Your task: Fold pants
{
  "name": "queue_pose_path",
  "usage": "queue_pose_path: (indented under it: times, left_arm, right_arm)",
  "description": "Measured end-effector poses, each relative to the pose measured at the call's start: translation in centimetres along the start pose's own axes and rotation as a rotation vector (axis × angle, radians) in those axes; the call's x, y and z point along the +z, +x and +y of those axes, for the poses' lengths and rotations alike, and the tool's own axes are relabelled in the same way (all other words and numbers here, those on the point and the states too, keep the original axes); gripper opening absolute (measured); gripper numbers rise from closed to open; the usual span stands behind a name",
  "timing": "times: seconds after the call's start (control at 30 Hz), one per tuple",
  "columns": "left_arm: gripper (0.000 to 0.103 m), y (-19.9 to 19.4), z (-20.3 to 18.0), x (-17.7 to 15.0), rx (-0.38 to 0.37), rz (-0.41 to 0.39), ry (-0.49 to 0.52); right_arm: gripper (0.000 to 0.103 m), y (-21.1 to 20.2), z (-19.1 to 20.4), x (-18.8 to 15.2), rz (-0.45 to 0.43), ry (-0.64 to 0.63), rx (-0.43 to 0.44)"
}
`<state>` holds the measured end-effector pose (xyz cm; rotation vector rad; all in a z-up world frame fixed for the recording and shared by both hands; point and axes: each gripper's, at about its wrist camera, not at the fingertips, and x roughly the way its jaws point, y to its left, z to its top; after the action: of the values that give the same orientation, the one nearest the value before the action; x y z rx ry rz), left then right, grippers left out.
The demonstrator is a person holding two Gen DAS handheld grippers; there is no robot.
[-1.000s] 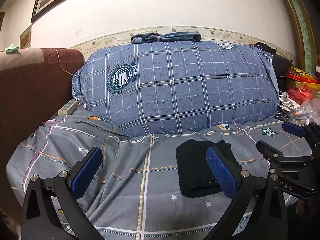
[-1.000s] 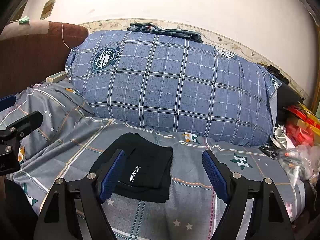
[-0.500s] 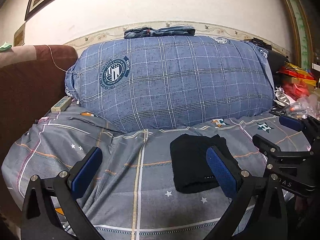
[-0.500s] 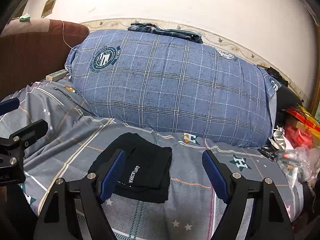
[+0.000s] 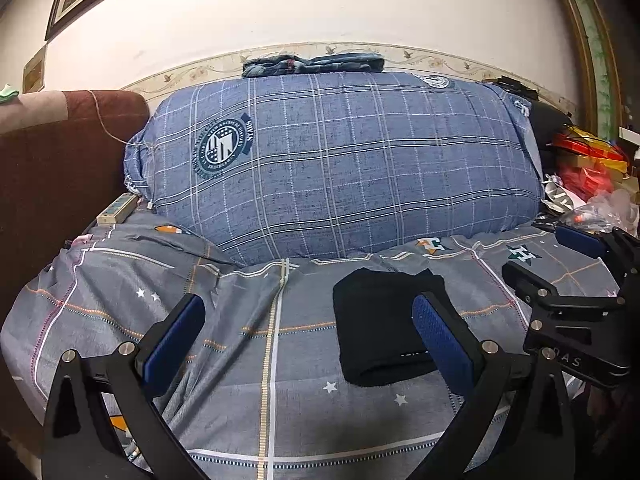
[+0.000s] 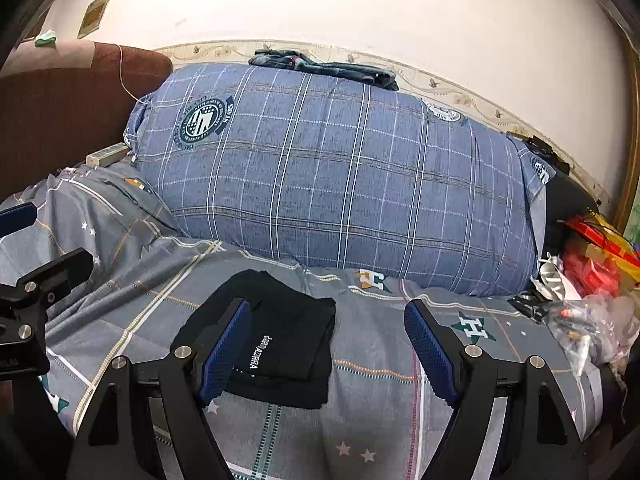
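The black pants [image 6: 280, 344] lay folded into a small, roughly square bundle on the grey patterned bedsheet [image 5: 240, 360], with a line of white lettering showing on the top layer in the right wrist view. The bundle sat near the front of the bed, in front of the big blue checked pillow [image 5: 340, 160] that leaned against the wall.

The left claw [image 5: 308, 340] hung above the sheet with its 2 blue-padded fingers spread wide and nothing between them. Its right-hand finger [image 5: 440, 344] overlapped the pants in its own view, but whether it touched them could not be told.

The right claw [image 6: 328, 352] was likewise released, its fingers standing wide apart. Its left-hand finger [image 6: 224, 352] covered the near edge of the pants; the gap between the fingers held only part of the bundle and bare sheet, with no pad pressing on cloth.

A folded pair of jeans [image 5: 312, 65] rested on top of the pillow. A brown headboard [image 5: 60, 160] stood to the left, and a heap of red and clear wrappers [image 6: 592, 292] lay at the right.
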<state>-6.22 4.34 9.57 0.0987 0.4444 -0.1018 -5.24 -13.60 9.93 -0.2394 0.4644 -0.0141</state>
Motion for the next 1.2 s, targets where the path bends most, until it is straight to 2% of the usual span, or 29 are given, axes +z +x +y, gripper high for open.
queue_pose_path:
  times: [0.13, 0.23, 0.43, 1.2]
  left_arm:
    - [0.103, -0.1, -0.3, -0.1, -0.017, 0.003, 0.009]
    - [0.103, -0.7, -0.1, 0.1, -0.026, -0.029, -0.016]
    - [0.103, -0.8, -0.4, 0.1, -0.01, -0.031, 0.005]
    - [0.103, 0.2, -0.3, -1.5, -0.023, 0.013, 0.006]
  right_arm:
    - [0.08, 0.0, 0.1, -0.1, 0.001, -0.002, 0.001]
    - [0.08, -0.1, 0.1, 0.0, -0.001, -0.003, 0.002]
    - [0.08, -0.3, -0.4, 0.2, -0.014, 0.023, 0.007]
    - [0.08, 0.8, 0.8, -0.9, 0.003, 0.007, 0.005]
